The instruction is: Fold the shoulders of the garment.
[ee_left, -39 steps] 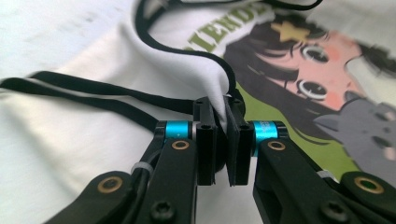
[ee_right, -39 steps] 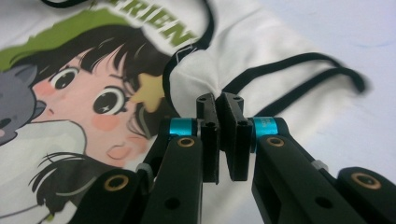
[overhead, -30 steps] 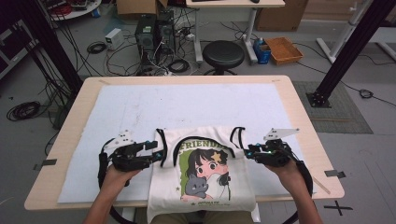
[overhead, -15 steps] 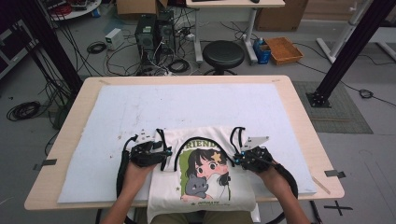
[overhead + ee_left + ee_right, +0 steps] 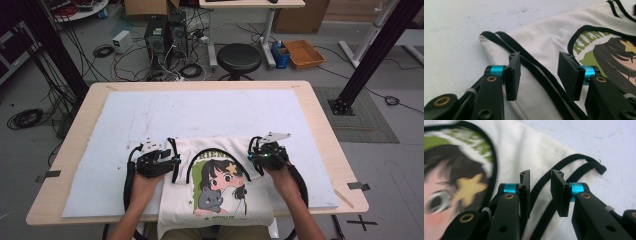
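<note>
A white sleeveless shirt (image 5: pixel 220 200) with black trim and a cartoon girl print lies flat at the near edge of the table, its hem hanging over the front. My left gripper (image 5: pixel 172 162) is at the shirt's left shoulder. In the left gripper view this gripper (image 5: pixel 539 65) stands wide open, with the black armhole trim (image 5: pixel 529 62) running between its jaws. My right gripper (image 5: pixel 256 155) is at the right shoulder. In the right gripper view it (image 5: pixel 541 182) is open by a narrower gap over the black strap (image 5: pixel 579 163).
A white mat (image 5: pixel 200 115) covers most of the wooden table (image 5: pixel 330 130), with bare mat beyond the shirt. On the floor behind the table are a black stool (image 5: pixel 240 57), computer towers (image 5: pixel 162 35), loose cables and an orange box (image 5: pixel 302 52).
Both hands have moved inward from the shirt's sides to its shoulders. The right gripper has also edged slightly forward. The shirt lies where it was.
</note>
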Demonstrator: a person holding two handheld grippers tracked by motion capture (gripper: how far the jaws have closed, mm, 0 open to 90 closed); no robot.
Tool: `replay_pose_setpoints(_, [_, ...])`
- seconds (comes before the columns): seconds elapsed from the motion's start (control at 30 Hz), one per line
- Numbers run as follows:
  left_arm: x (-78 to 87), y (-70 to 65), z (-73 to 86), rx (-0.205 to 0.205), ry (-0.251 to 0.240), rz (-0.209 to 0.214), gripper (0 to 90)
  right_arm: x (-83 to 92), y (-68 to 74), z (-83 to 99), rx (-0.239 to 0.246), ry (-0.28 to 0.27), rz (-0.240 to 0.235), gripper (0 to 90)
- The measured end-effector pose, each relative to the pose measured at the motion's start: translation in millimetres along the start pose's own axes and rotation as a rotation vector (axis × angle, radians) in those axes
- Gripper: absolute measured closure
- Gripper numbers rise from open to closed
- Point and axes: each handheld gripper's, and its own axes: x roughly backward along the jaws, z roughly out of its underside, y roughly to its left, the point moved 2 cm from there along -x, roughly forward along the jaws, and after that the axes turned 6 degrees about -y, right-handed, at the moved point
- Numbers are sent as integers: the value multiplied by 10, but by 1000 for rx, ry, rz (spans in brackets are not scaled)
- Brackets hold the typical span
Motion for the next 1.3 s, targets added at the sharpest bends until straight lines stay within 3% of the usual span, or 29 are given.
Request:
replay_pose_setpoints(0.07, [-4,3,6,-3,3,-4,534,-140,12,-5,17,45,34,733])
replay_pose_setpoints(0.1, [-8,4,10,-6,6,-1,534,-156,16,-13,26,31,41,820])
replay_pose_setpoints(0.17, [-10,0,16,-15,12,-9,535,-149,31,-15,75,40,106,872])
replay_pose_setpoints(0.27, [-6,7,20,-12,12,-12,535,-103,-18,31,44,24,125,856])
replay_pose_setpoints(0.37, [10,21,15,-4,0,-24,536,-51,-94,38,-31,33,106,703])
replay_pose_setpoints(0.47, [34,55,5,5,-17,-44,535,59,-129,0,-56,-28,83,626])
replay_pose_setpoints(0.53, [48,85,-9,9,-30,-53,534,136,-137,-19,-47,-61,74,612])
replay_pose_setpoints(0.63, [36,109,-41,11,-30,-55,534,207,-116,5,15,-73,42,686])
replay_pose_setpoints(0.77, [-95,56,-79,-52,5,-39,584,171,-31,128,84,-22,-63,828])
replay_pose_setpoints(0.83, [-189,10,-56,-96,47,-48,632,134,-28,188,97,21,-63,849])
replay_pose_setpoints(0.9, [-244,-24,-45,-136,104,-90,702,131,-63,214,89,31,-48,850])
replay_pose_setpoints(0.97, [-244,-41,-54,-138,111,-110,759,156,-104,221,85,30,-32,850])
replay_pose_setpoints(1.03, [-227,-23,-55,-135,107,-134,759,190,-131,233,74,15,-29,839])
replay_pose_setpoints(1.07, [-205,7,-56,-126,99,-132,758,217,-146,237,59,4,-31,781])
replay_pose_setpoints(1.13, [-133,80,-57,-84,35,-101,698,293,-200,224,23,-54,-40,669])
replay_pose_setpoints(1.23, [35,225,-94,31,-87,-89,506,441,-288,182,-4,-153,-14,484])
replay_pose_setpoints(1.3, [149,315,-115,60,-170,-76,473,527,-345,172,2,-205,17,363])
